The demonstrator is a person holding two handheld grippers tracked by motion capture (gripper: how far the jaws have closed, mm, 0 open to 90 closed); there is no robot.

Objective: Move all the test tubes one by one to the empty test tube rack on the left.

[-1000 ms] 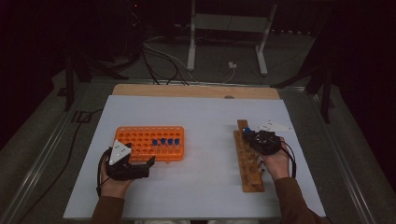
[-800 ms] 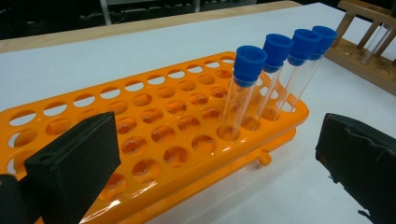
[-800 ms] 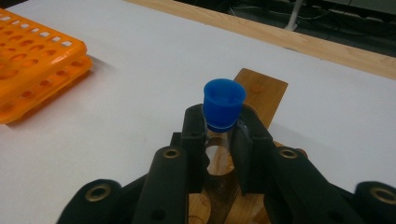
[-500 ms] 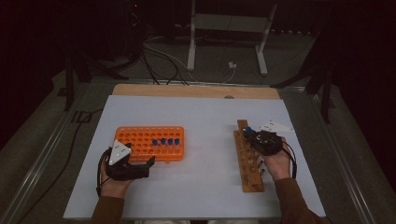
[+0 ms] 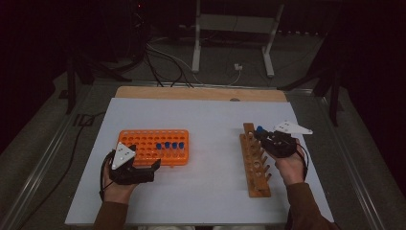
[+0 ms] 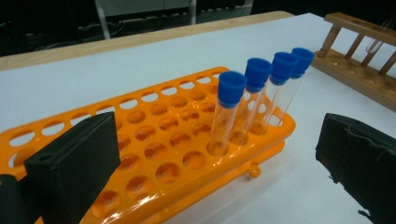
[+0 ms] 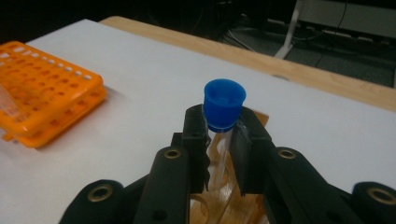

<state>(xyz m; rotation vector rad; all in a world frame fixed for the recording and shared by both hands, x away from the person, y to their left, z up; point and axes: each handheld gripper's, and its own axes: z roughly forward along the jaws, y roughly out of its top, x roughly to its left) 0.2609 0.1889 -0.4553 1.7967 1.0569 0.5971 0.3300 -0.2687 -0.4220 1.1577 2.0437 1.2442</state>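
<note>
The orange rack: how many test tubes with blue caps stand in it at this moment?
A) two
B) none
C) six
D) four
D: the left gripper view shows four blue-capped tubes standing in one row at the edge of the orange rack, and the high view shows the same four caps there.
</note>
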